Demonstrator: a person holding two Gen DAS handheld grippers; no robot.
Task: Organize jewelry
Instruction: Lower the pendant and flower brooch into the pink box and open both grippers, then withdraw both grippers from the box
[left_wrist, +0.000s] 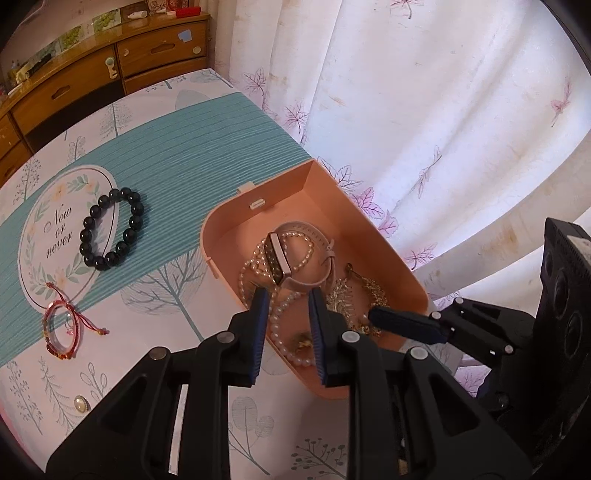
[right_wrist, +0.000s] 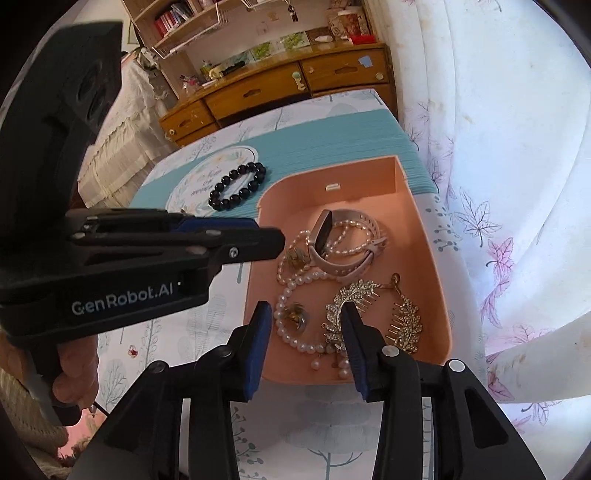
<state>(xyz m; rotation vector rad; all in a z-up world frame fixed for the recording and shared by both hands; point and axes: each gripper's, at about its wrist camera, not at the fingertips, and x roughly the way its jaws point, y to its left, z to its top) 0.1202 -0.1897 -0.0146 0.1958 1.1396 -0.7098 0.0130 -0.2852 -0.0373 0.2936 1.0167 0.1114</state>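
A peach jewelry box (left_wrist: 255, 221) (right_wrist: 421, 221) sits on the table by the curtain. It holds a pink watch (left_wrist: 291, 254) (right_wrist: 332, 240), pearl strands (left_wrist: 280, 314) (right_wrist: 291, 332), gold leaf combs (right_wrist: 369, 295) and a small brooch (right_wrist: 295, 315). A black bead bracelet (left_wrist: 112, 229) (right_wrist: 238, 186) and a red string bracelet (left_wrist: 61, 328) lie on the table left of the box. My left gripper (left_wrist: 286, 299) is open and empty above the box's near-left edge. My right gripper (right_wrist: 304, 312) is open and empty above the box's near end.
A pearl brooch (left_wrist: 81, 403) lies on the patterned tablecloth (left_wrist: 166, 288) near the front left. A floral curtain (left_wrist: 424, 110) hangs close on the right. A wooden dresser (left_wrist: 92, 74) (right_wrist: 277, 92) stands beyond the table's far end.
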